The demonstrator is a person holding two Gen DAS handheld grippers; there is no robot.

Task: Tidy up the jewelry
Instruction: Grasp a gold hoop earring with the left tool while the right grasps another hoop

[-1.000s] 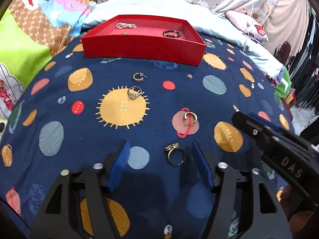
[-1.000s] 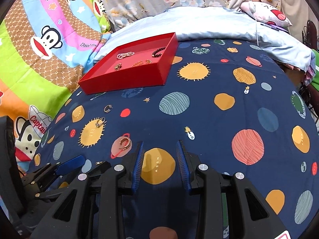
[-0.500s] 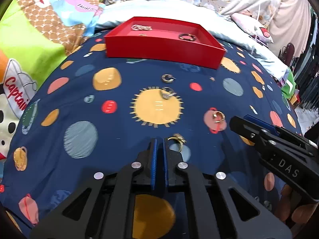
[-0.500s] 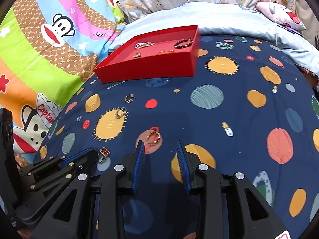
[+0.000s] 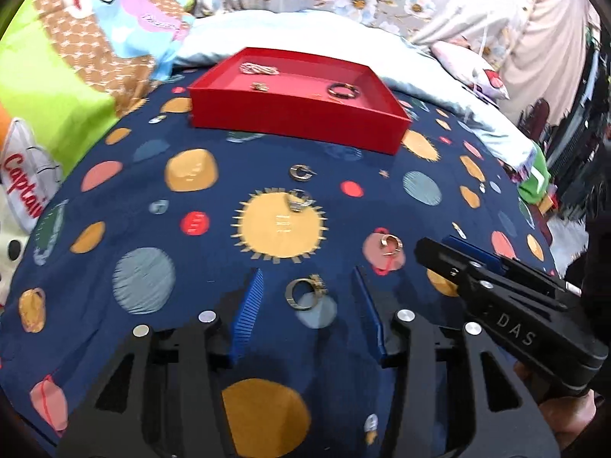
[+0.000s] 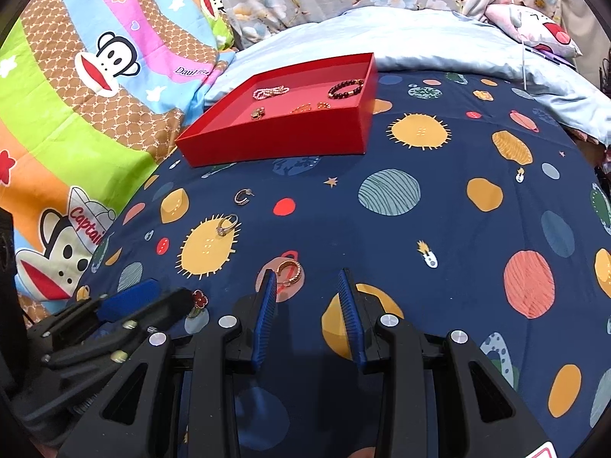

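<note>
Between the spread blue pads of the left gripper [image 5: 307, 305] lies a gold ring [image 5: 303, 293] on the navy bedspread [image 5: 114, 206], untouched by either pad; its jaws stand wide and empty; the right gripper [image 6: 307, 305] is likewise wide, holding nothing, a rose-gold ring [image 6: 290, 271] just beside its left pad. The red tray [image 5: 294, 122], well beyond the gold ring, already holds bracelets. Judged step: picking up the gold ring; next move calls for closing squarely on the thin band, then carrying it to the tray.
</note>
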